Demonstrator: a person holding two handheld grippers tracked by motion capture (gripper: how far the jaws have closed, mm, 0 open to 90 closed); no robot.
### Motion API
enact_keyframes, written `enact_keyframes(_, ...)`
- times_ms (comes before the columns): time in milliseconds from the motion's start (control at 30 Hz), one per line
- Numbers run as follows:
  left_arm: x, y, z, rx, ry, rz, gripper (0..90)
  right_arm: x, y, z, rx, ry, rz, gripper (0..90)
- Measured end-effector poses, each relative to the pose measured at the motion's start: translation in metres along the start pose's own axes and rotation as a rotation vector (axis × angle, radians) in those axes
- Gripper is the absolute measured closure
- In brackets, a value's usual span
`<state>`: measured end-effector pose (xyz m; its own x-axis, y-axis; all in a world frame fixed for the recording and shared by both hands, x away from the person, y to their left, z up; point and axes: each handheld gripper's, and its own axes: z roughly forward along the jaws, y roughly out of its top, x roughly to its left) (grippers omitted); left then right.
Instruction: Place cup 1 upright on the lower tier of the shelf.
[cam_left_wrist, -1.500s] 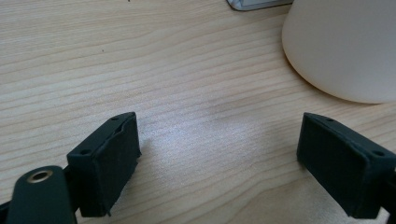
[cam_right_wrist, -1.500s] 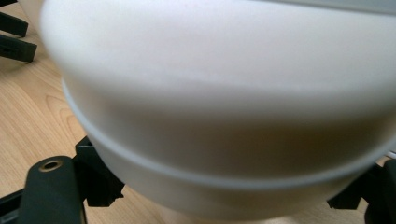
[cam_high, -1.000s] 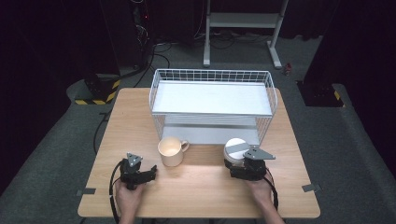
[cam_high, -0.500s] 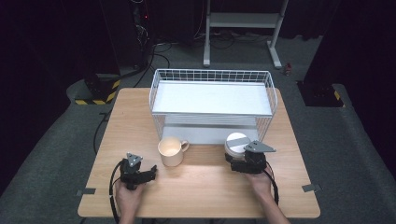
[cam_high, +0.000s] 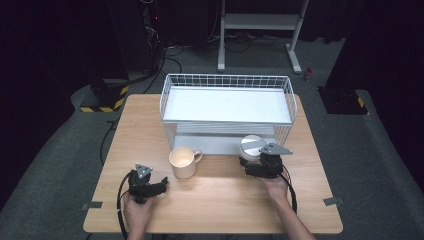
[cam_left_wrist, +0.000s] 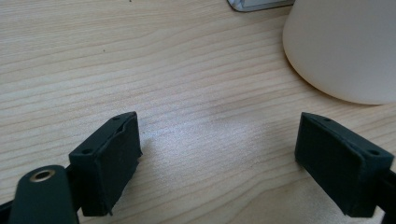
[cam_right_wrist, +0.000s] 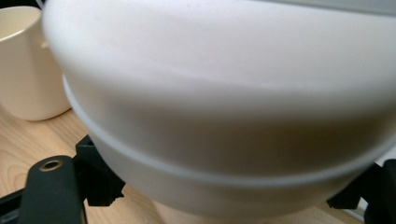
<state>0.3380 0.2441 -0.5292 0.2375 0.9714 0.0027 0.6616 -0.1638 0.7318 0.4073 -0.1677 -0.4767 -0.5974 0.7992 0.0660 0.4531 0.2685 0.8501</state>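
A white bowl (cam_high: 251, 144) sits just in front of the wire basket (cam_high: 227, 79). My right gripper (cam_high: 252, 161) is shut on the bowl from the near side. In the right gripper view the bowl (cam_right_wrist: 224, 93) looms close, with the jaws at its lower left and lower right. A cream mug (cam_high: 182, 161) stands left of it, also visible as the mug (cam_right_wrist: 23, 65) at that view's left edge. My left gripper (cam_high: 159, 184) rests near the table's front left, open with nothing in it. Its fingers (cam_left_wrist: 109, 163) stand wide over bare wood, the mug (cam_left_wrist: 341, 46) beyond at upper right.
The wire basket holds a white shelf board (cam_high: 225, 105) and takes up the far half of the wooden table (cam_high: 215, 210). Dark floor, cables and a metal stand (cam_high: 260, 22) lie beyond the table.
My right gripper has moved away from me toward the basket, and the white bowl has gone with it. The left gripper and the mug have stayed put.
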Motion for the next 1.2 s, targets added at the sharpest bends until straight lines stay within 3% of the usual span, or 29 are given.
enact_keyframes(1000,0.000,0.000,0.000,-0.001,0.001,0.000,14.8,-0.011,0.012,0.038,0.012,-0.080,0.061,18.4)
enact_keyframes(1200,0.000,0.000,0.000,-0.001,0.002,0.000,14.9,-0.011,0.011,0.040,0.005,-0.100,0.016,18.4)
